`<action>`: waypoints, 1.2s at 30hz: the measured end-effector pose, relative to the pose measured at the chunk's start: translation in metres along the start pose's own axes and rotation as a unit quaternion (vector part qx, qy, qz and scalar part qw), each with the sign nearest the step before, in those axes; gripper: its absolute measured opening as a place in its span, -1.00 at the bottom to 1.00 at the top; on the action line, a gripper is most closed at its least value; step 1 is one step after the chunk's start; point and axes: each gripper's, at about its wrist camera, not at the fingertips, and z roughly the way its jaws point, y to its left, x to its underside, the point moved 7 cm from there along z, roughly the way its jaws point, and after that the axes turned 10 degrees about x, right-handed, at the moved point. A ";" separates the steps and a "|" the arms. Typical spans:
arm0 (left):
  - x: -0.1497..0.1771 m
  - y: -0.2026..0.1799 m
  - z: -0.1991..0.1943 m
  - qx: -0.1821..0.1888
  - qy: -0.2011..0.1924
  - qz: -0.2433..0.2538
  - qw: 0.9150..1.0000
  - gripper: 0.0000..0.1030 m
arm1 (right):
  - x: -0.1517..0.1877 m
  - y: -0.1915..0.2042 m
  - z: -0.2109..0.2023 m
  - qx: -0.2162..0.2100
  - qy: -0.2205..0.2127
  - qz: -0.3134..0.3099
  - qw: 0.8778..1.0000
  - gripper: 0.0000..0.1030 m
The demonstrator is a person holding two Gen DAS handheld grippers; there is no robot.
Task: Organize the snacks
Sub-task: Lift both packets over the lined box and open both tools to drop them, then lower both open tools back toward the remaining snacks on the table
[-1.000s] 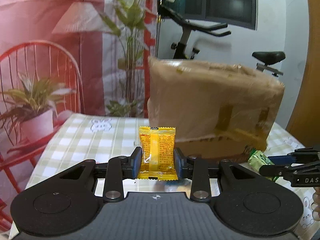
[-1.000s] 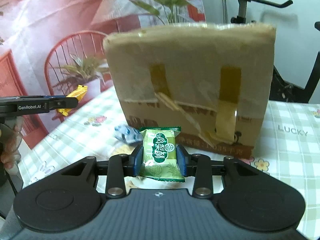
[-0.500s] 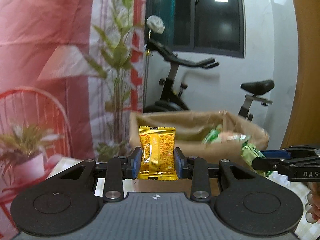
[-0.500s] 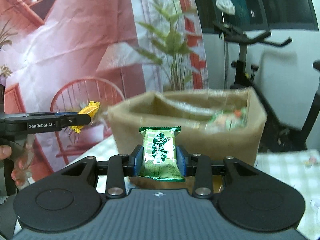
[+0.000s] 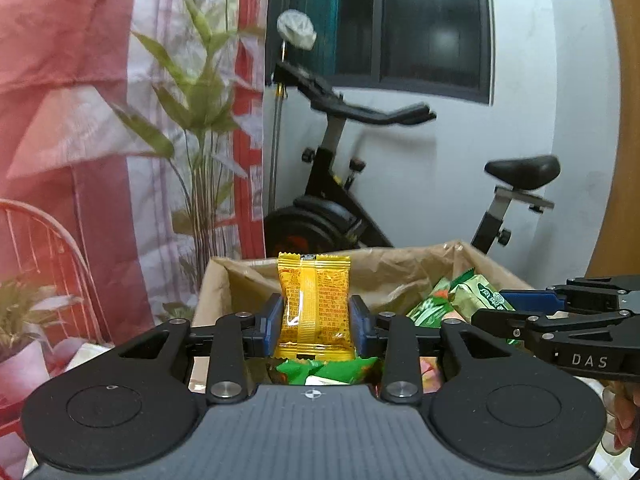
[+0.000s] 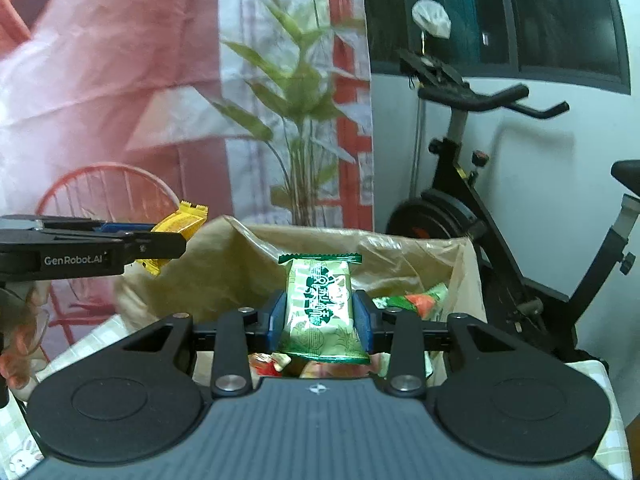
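Note:
My left gripper [image 5: 316, 316] is shut on a yellow snack packet [image 5: 314, 304], held upright above the open cardboard box [image 5: 224, 280]. My right gripper [image 6: 320, 314] is shut on a green snack packet [image 6: 320, 304], also held over the box [image 6: 224, 272]. The box holds several green and orange packets [image 5: 436, 300]. In the left wrist view the right gripper [image 5: 508, 304] comes in from the right with the green packet [image 5: 480, 296]. In the right wrist view the left gripper [image 6: 160, 240] comes in from the left with the yellow packet [image 6: 180, 226].
The box stands on a table with a checked cloth [image 6: 96, 332]. Behind it are an exercise bike [image 5: 360, 184], a tall leafy plant [image 5: 200, 128] and a red wire chair [image 5: 48, 248]. A pink curtain hangs at the left.
Both grippers have risen from in front of the box's side to above its open top, each still holding its packet. The box's inside now shows.

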 end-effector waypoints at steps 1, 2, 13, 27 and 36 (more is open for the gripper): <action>0.002 0.002 0.004 -0.002 0.006 -0.004 1.000 -0.22 | 0.001 -0.002 0.005 0.004 0.009 0.000 1.000 -0.25; 0.005 0.005 0.007 -0.005 0.015 -0.010 1.000 -0.22 | 0.002 -0.003 0.009 0.009 0.017 0.002 1.000 -0.24; 0.011 0.017 -0.033 -0.020 0.031 -0.026 0.999 0.17 | 0.012 -0.008 -0.023 -0.002 0.026 0.018 1.000 -0.13; 0.035 -0.005 -0.087 -0.017 0.042 0.002 0.999 0.17 | 0.043 -0.001 -0.072 -0.012 0.035 0.036 0.999 -0.13; 0.062 -0.009 -0.093 -0.010 0.057 -0.005 0.998 0.17 | 0.068 0.002 -0.082 -0.017 0.052 0.043 0.998 -0.13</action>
